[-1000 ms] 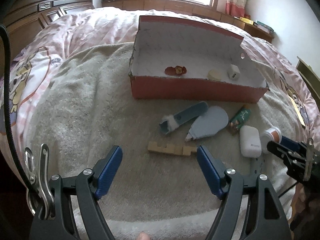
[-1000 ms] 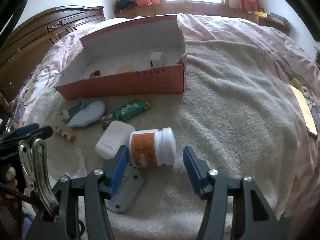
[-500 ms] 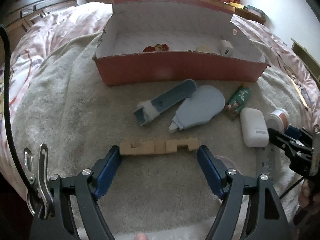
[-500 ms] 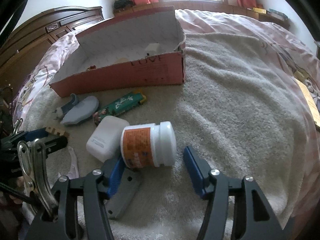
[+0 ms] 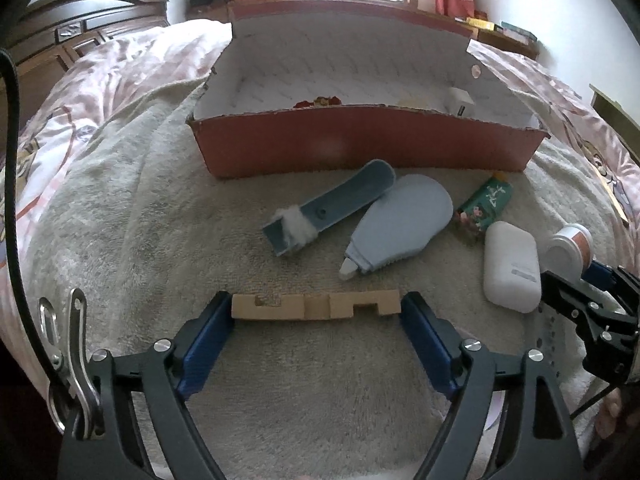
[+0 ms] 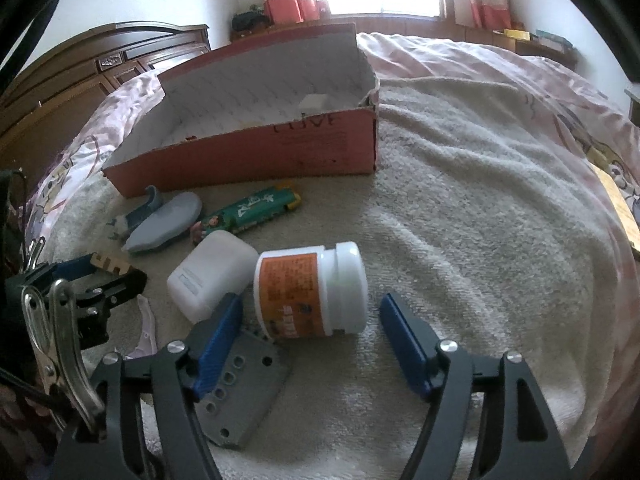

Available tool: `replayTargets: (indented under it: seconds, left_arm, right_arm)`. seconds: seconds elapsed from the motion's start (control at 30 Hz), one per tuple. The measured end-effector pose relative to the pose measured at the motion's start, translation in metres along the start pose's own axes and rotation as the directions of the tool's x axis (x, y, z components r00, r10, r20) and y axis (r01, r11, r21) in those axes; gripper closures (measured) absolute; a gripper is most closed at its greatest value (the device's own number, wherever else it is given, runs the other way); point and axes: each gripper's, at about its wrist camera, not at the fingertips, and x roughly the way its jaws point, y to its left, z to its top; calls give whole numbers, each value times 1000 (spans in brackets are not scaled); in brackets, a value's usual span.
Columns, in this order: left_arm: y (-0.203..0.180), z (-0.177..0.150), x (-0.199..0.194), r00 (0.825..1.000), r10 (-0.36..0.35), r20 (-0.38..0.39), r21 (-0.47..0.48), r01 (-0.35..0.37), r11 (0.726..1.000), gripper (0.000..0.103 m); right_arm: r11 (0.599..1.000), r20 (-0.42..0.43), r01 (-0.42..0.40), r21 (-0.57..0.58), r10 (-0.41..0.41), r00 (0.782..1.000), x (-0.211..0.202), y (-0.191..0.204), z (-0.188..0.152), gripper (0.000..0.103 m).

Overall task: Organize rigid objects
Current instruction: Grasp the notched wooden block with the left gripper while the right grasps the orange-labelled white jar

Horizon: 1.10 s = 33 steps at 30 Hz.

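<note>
Straddling the notched wooden block (image 5: 316,306) on the towel (image 5: 120,232), your left gripper (image 5: 316,334) has jaws still opening w/ block between; right gripper (image 6: 310,334) jaws widening around the toppled white bottle (image 6: 312,290), not pinching.

Red box (image 5: 360,140), tan wooden block (image 5: 316,307), orange-labelled white bottle (image 6: 310,294), beige towel (image 6: 480,220).
</note>
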Motion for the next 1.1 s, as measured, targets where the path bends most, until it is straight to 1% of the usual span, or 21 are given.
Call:
replayTargets:
  seconds: [0.23,0.33,0.43,0.47,0.6,0.7,0.73,0.77,0.8,0.87,0.93,1.0,1.03,1.1]
  left_arm:
    - [0,-3,1,1000,9,18,0,-9,1000,14]
    - [-1,-2,2,1000,14,14,-7,-14,1000,13]
    - [-1,-3,1,1000,18,17,-9,-18,1000,13]
    - [-1,-4,1,1000,18,21,-10,-18,1000,13]
    - [-1,-6,-1,999,20,33,-11,-20,1000,13]
    - [-2,-7,-3,999,28,39,-6,-28,1000,15]
    - [-3,-7,-3,999,29,41,-3,-29,1000,18]
    - [-4,-7,-5,998,31,47,1,-31,1000,23]
    - [-5,-8,-6,998,37,53,7,-37,999,25]
    - [-7,-8,-8,997,48,57,22,-49,999,25]
    - [-7,-8,-10,997,44,58,23,-45,999,25]
    - [-6,-8,-11,998,38,57,19,-39,999,25]
    - [-5,-8,-12,998,35,57,17,-36,999,25]
    - [-5,-9,-15,998,28,58,14,-29,999,25]
  right_arm:
    - [1000,29,7,-4,-7,1000,0,0,-4,27]
    - [1000,34,4,-2,-4,999,0,0,-5,27]
    - [1000,43,-9,-7,9,999,0,0,-7,22]
    - [1000,46,-19,-12,19,999,0,0,-8,18]
    - [999,46,-3,-32,4,999,0,4,-10,16]
    - [1000,52,-5,-29,6,999,-1,3,-10,17]
    - [1000,54,-4,-29,6,999,-1,3,-10,17]
    - [1000,56,-2,-29,3,998,-1,3,-11,18]
    - [1000,59,7,-27,-6,998,-2,2,-11,21]
    - [1000,63,19,-22,-17,998,-3,2,-11,25]
    - [999,68,30,-15,-28,997,-4,0,-11,30]
    - [999,72,41,-5,-40,997,-5,-2,-12,39]
    - [999,74,48,0,-48,996,-6,-3,-12,41]
    - [998,78,59,9,-59,995,-7,-5,-12,51]
